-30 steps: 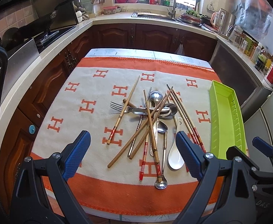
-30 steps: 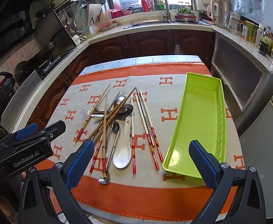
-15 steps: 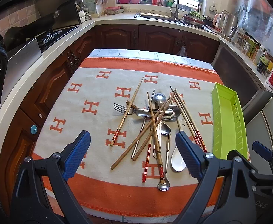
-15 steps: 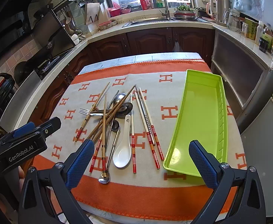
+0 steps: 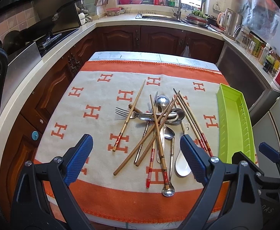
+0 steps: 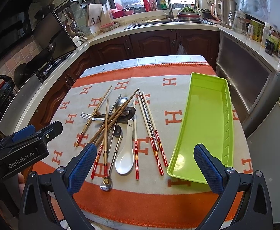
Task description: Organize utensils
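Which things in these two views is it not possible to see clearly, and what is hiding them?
- White ceramic spoon: in the left wrist view, the left gripper finger covers one side of its bowl.
- Green tray: in the right wrist view, the right gripper finger hides its near right corner.
- Metal spoons in the pile: crossed chopsticks cover their handles, so their count is uncertain.
- Bottle labels on the counter: too small to read.

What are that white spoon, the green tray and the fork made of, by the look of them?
The white soup spoon looks like glazed ceramic, maybe melamine: thick, opaque, with a soft gloss. The green tray looks like moulded plastic: a uniform lime colour, shiny floor, ribs along one wall. The fork looks like polished stainless steel: silver-grey and reflective, like the metal spoons beside it.
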